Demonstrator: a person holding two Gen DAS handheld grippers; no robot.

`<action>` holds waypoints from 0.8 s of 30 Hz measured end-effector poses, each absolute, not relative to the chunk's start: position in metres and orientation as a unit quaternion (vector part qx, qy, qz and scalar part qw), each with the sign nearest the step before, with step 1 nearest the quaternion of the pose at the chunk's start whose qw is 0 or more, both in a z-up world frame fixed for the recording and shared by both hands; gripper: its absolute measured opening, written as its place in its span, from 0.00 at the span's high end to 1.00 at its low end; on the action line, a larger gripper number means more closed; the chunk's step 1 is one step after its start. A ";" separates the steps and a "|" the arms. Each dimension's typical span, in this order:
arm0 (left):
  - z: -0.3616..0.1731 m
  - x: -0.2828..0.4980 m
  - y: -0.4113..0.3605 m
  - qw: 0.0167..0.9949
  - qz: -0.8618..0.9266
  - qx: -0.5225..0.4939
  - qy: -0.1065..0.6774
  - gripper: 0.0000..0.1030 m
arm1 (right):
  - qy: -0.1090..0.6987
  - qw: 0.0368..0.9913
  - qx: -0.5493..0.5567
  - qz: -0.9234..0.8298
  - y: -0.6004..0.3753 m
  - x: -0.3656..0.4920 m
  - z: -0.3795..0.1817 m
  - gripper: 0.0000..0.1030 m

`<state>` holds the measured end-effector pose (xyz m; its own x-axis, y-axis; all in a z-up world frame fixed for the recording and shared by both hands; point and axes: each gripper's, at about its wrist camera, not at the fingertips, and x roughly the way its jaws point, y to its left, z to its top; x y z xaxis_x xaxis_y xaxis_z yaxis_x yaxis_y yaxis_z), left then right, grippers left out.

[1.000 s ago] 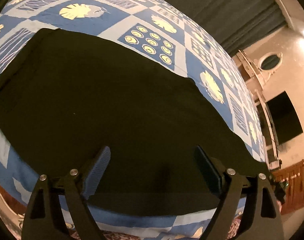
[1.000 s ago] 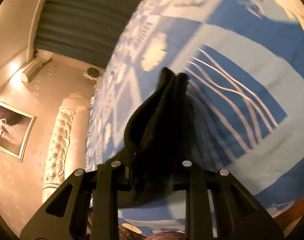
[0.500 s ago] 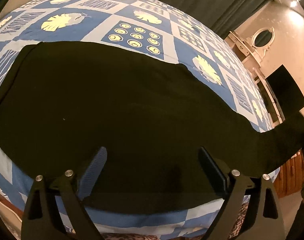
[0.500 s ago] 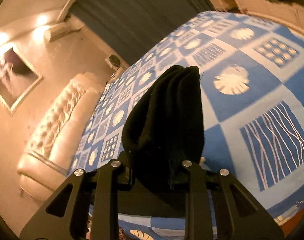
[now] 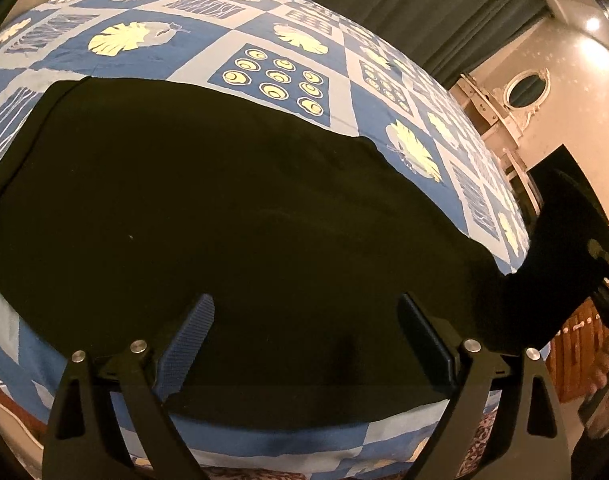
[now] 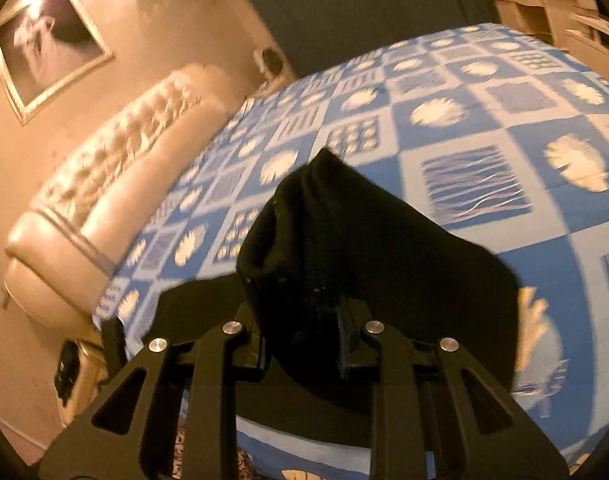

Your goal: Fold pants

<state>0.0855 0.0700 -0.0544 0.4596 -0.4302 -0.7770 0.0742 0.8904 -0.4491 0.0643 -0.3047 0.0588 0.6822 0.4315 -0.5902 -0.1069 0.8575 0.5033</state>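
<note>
Black pants (image 5: 224, 208) lie spread flat on a blue and white patterned bedspread (image 5: 264, 36). My left gripper (image 5: 306, 320) is open and empty, hovering just above the near edge of the pants. My right gripper (image 6: 300, 336) is shut on a bunched end of the pants (image 6: 344, 240) and holds it lifted above the bed. In the left wrist view that lifted end (image 5: 560, 248) rises at the far right, with the right gripper partly seen beside it.
A cream tufted headboard (image 6: 116, 168) and a framed picture (image 6: 44, 48) are at the left in the right wrist view. Dark curtains (image 5: 424, 4), a white dresser with an oval mirror (image 5: 524, 88) and a dark screen stand beyond the bed.
My right gripper has lifted the pants end and swung it up over the bed toward the left gripper. The left gripper stayed open over the near edge, shifting only slightly.
</note>
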 end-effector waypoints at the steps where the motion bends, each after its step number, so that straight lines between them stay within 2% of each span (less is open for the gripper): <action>1: -0.054 0.085 0.069 0.836 -0.151 -0.174 0.497 0.11 | 0.376 0.888 0.214 0.154 -0.293 0.068 0.051 0.77; 10: -0.055 0.085 0.064 0.841 -0.151 -0.155 0.496 0.11 | 0.439 0.869 0.164 0.162 -0.211 0.086 -0.013 0.77; 18: -0.056 0.085 0.065 0.841 -0.149 -0.164 0.494 0.11 | 0.471 0.858 0.125 0.164 -0.177 0.086 -0.045 0.76; 21: -0.056 0.085 0.065 0.841 -0.149 -0.164 0.494 0.11 | 0.479 0.855 0.113 0.165 -0.165 0.084 -0.052 0.71; 24: -0.055 0.085 0.065 0.841 -0.149 -0.163 0.494 0.11 | 0.482 0.851 0.114 0.174 -0.155 0.081 -0.055 0.61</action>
<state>0.0851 0.0655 -0.0555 0.4666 -0.4115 -0.7829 0.0901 0.9027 -0.4208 0.0807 -0.1553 -0.0546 0.4759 0.4062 -0.7801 -0.1857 0.9134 0.3623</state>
